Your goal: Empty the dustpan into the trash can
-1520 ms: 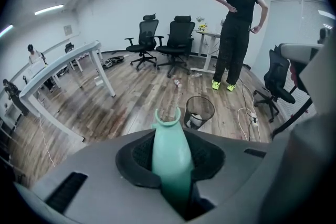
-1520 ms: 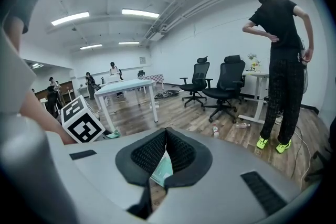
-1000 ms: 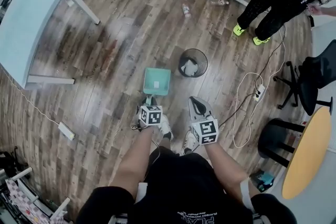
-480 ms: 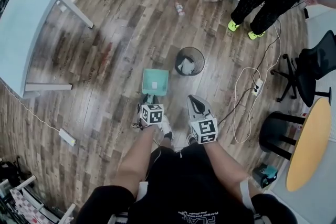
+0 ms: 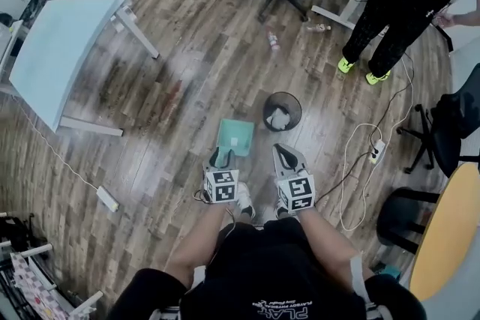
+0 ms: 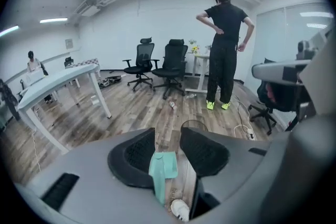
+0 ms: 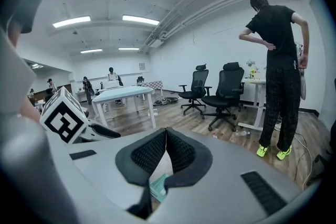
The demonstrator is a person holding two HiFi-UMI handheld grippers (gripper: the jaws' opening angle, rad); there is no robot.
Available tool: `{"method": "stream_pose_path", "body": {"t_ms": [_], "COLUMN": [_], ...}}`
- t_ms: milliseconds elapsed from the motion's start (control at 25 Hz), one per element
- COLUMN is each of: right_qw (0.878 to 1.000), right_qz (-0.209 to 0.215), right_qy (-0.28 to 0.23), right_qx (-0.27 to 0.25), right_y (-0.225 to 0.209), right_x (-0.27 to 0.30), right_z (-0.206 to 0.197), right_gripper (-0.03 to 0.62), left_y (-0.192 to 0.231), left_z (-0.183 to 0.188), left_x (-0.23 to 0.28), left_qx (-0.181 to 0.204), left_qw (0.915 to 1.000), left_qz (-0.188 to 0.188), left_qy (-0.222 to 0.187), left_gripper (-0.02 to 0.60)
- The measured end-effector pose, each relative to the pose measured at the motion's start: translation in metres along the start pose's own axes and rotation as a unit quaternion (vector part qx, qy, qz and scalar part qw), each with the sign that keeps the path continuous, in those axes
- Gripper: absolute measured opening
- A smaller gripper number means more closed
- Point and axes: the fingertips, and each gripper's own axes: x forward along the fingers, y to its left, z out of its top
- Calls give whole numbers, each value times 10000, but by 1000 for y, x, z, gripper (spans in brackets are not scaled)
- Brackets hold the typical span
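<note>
The teal dustpan lies flat on the wood floor, just beside the black mesh trash can, which holds crumpled white waste. The left gripper hangs above the dustpan's handle. Its jaws have just been opening and stand spread, with the handle in the gap below them, not pinched. The right gripper has its jaws pressed together on nothing.
</note>
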Motion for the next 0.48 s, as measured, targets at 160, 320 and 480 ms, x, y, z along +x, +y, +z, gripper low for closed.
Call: {"method": "stream_pose_path", "body": {"t_ms": [160,320,480], "right_qw": [9987,9958,9938], "right_qz": [246,460,439], "right_qy": [-418,-704,-940], "right_qx": [-130,-356,-411], "right_y": [-4,-6,-16], "right_x": [-16,-37,-57], "right_z": [35,61,80], "right_gripper": [25,23,23], "left_y": [1,-13,-45], "left_z": [39,63,87], "left_x": [-43,-80,-99], "left_qx": [-894,-1142,-918], "left_qw": [9942,9874,9863], "left_qz": [56,73,-94], "left_qy": [-589,-1091,-1367], "left_gripper": [165,76,38]}}
